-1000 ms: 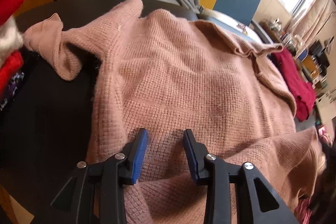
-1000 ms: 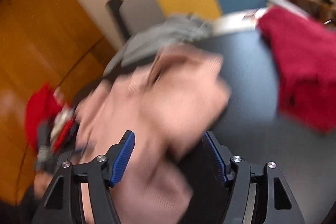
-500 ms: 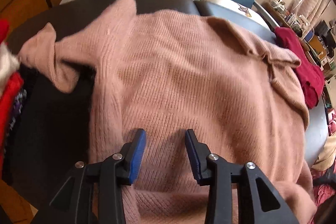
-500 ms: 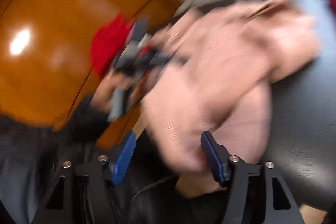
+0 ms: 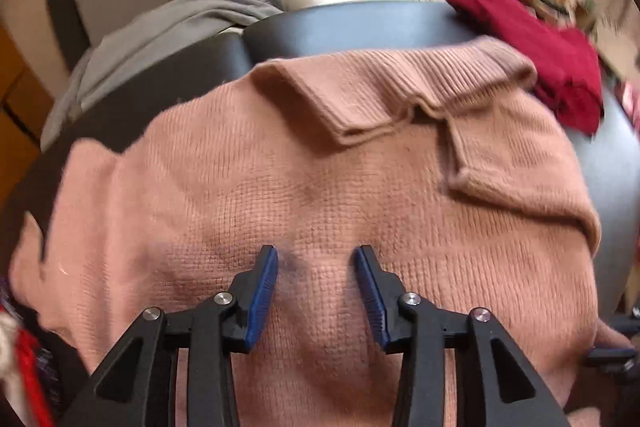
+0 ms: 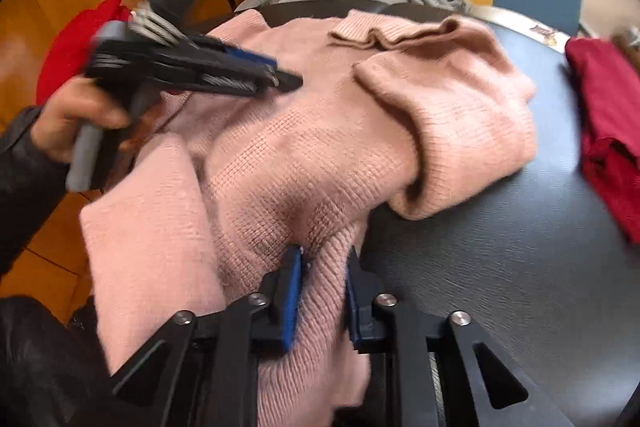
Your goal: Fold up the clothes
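Two views. Left wrist: left gripper (image 5: 316, 265) over the middle of the pink knit sweater (image 5: 320, 187), jaws apart and just widened, nothing pinched; sweater spread on the dark table (image 5: 352, 27), ribbed collar at the far side.

Right wrist: right gripper (image 6: 322, 267) just closed, clamped on the sweater's near ribbed edge. Dark red garment (image 6: 608, 131) right of the sweater.
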`<state>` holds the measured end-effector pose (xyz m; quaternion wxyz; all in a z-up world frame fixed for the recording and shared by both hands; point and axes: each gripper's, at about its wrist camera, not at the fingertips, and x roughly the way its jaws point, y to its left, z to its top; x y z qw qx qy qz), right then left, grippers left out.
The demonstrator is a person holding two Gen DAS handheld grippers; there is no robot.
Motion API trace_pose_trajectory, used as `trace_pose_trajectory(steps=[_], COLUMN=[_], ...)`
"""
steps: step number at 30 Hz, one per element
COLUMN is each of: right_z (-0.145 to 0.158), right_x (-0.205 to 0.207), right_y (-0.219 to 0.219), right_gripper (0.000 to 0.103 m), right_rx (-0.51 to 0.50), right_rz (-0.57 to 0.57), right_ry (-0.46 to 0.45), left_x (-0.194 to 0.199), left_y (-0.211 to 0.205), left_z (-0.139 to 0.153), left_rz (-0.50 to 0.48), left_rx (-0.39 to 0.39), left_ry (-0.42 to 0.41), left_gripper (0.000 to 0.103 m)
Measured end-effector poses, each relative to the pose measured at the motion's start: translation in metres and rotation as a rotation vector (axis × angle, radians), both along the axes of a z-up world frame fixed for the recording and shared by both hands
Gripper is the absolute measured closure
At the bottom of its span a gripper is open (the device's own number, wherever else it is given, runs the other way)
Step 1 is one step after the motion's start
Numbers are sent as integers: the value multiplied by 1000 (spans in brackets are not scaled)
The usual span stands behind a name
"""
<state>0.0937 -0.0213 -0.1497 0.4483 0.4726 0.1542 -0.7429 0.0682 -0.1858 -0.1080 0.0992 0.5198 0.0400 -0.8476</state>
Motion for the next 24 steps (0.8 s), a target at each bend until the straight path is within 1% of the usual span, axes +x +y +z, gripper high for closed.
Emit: trace_pose_trajectory(steps=[1, 2, 3, 4, 5, 7, 8, 9, 10, 11, 12, 15, 16, 18, 19, 20, 21, 22, 24], right_z=[6, 12, 17, 18, 15, 10, 10, 9, 7, 9, 15, 35, 45, 56, 59, 60, 55, 49, 32], right_x=[0, 1, 1, 3, 7, 14, 14, 15, 18, 21, 21, 19, 13, 1, -7, -15, -23, -30, -37], right_y=[10, 20, 31, 42, 53, 75, 85, 96, 109, 120, 129, 154, 152, 137, 122, 106, 87, 69, 43], right_gripper=[94, 94, 94, 94, 98, 98, 103, 103, 103, 103, 103, 102, 100, 82, 56, 35, 34, 35, 35], right_rx=[-5, -7, 12, 63, 147, 298, 313, 335, 369, 362, 318, 173, 94, 9, -18, -38, -34, -25, 30], right_rz=[-18, -34, -41, -47, -57, -83, -115, -143, -158, -172, -193, -258, -281, -260, -225, -181, -112, -49, 48], right_ry=[-2, -3, 3, 26, 70, 144, 131, 118, 100, 73, 53, 0, 15, 31, 43, 53, 53, 51, 37], left_x=[2, 4, 7, 9, 12, 19, 22, 28, 33, 38, 42, 54, 56, 59, 59, 59, 59, 61, 64], left_y=[-7, -14, -20, -26, -30, -36, -38, -40, -45, -49, -53, -56, -52, -48, -50, -51, -50, -53, -50], left_z=[-1, -3, -3, -3, -3, -2, -1, 0, -1, -1, -2, -6, -6, -5, -5, -6, -6, -7, -6], left_rz=[33, 65, 93, 120, 144, 194, 209, 234, 258, 268, 276, 247, 239, 232, 235, 235, 230, 231, 230], left_rx=[17, 34, 55, 75, 89, 112, 105, 99, 113, 142, 169, 185, 172, 165, 175, 185, 191, 196, 187], left_ry=[13, 25, 41, 56, 64, 81, 87, 97, 106, 113, 120, 135, 129, 115, 109, 107, 110, 116, 129], left_gripper=[54, 52, 51, 50, 50, 50, 50, 50, 50, 50, 50, 49, 49, 49, 49, 48, 48, 48, 47])
